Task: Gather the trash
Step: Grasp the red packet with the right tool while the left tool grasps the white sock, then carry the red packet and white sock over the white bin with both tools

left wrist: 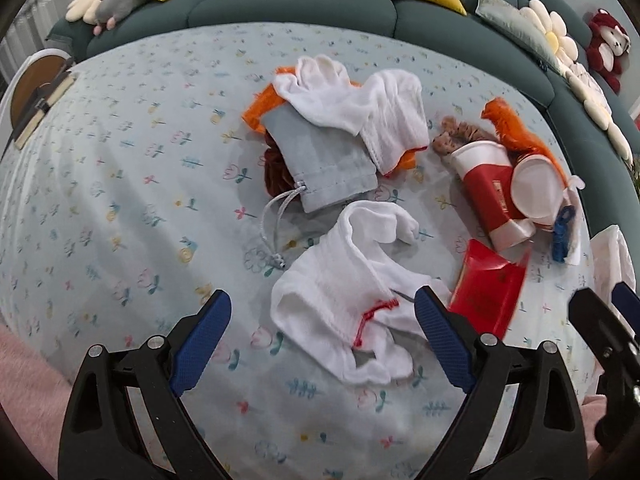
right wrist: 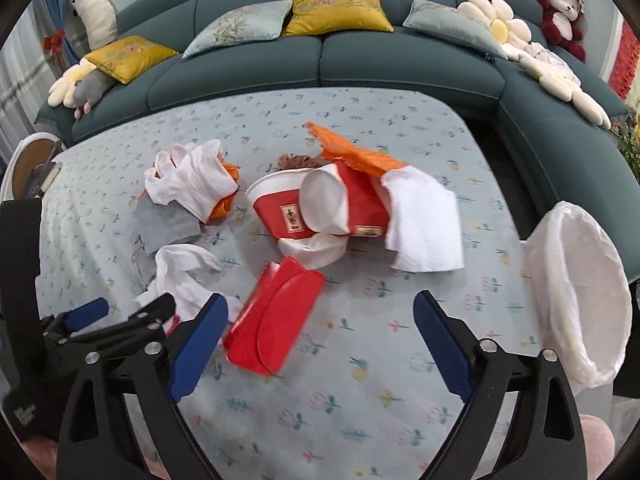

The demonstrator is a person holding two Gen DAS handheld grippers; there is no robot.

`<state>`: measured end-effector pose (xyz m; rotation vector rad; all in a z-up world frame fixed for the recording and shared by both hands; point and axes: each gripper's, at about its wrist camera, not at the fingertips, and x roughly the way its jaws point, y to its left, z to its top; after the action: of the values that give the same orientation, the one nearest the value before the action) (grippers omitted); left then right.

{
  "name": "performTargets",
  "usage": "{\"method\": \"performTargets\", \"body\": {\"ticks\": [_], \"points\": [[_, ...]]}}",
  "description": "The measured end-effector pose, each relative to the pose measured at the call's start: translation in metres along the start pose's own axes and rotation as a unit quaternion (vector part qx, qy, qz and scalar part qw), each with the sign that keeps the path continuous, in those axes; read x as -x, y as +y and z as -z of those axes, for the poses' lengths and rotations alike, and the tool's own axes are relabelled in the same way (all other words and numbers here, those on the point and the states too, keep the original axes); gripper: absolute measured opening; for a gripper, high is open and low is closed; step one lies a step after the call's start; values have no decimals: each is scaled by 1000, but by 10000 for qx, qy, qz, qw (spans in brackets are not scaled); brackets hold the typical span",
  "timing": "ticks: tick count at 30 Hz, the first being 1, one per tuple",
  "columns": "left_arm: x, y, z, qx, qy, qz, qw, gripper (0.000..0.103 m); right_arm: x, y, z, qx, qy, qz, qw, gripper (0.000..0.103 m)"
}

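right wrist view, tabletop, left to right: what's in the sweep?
grey pouch → red envelope → red paper cups → white paper towel → lined bin

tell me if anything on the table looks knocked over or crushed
Yes. Two red-and-white paper cups lie tipped on their sides mid-table, one squashed, among a crumpled orange wrapper, a white napkin and a flattened red packet.

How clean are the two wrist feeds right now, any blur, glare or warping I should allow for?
Left wrist: the red packet is motion-smeared at its right edge; strong fisheye bends the sofa into an arc, and the corners are black. Right wrist: the red packet is slightly soft, the white bin liner bright but not blown out. Lighting is even, shadows soft, no glare.
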<state>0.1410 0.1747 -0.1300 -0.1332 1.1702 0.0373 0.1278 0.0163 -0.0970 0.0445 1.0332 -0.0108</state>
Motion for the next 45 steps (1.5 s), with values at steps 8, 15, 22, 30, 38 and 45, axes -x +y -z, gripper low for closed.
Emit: {"method": "performTargets", "body": {"ticks": [8,15,22,30,38,45], "points": [[-24,3,-3,57,238,270,9993,57,-38,14,6,34,467,-25,9989,65],[-19,-6,4,-94,182,457,9987,23,-54,13,22,55,832,-238,9962,20],[-3,-22,14,-245,63,565,9981,13,-39,0,29,11,814,-375,9960,1],[36,-54,25,-553,-269,696,9957,13,1,-16,28,-55,378,-390,9985,1],[75,-98,27,-890,-599,875,9904,13,45,-53,28,-237,-125,-249,9993,1],[101,-144,35,-1279,-823,1061,9826,13,81,-107,32,-650,-488,-90,9967,1]]}}
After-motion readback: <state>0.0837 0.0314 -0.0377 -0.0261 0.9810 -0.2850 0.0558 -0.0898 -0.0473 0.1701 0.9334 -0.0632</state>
